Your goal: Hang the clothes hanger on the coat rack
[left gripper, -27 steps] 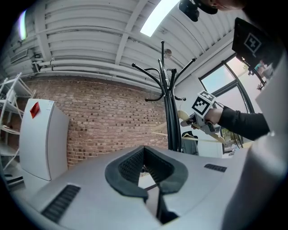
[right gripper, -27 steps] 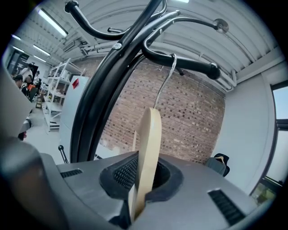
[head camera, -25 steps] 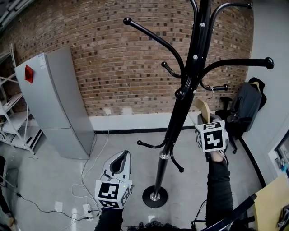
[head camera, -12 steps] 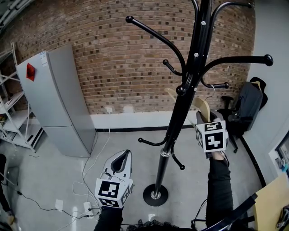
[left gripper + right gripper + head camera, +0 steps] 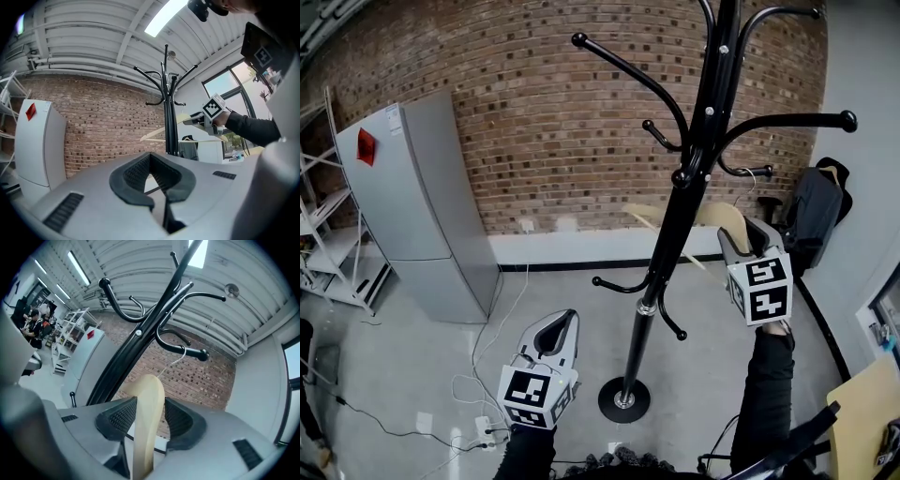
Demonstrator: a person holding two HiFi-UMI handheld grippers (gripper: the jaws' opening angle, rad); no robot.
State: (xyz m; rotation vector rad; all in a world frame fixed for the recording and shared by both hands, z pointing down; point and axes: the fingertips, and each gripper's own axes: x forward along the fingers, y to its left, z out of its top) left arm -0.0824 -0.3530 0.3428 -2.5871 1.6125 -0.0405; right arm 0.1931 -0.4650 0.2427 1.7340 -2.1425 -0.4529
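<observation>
- Two hand-held grippers are in view. My right hand-held gripper [image 5: 742, 240] has its jaws opening, and the clothes hanger [image 5: 149, 394] stands loose between the pads.
- Reason, as I judge it: the wire hook [image 5: 176, 361] lies over a short arm [image 5: 194, 352] of the coat rack [image 5: 680, 225], which now bears the load.
- My left hand-held gripper [image 5: 565, 323] waits low beside the pole, jaws together and empty.
- Against a second ago, the right one sits higher and further from the pole, and the hanger's far end shows left of it.
</observation>
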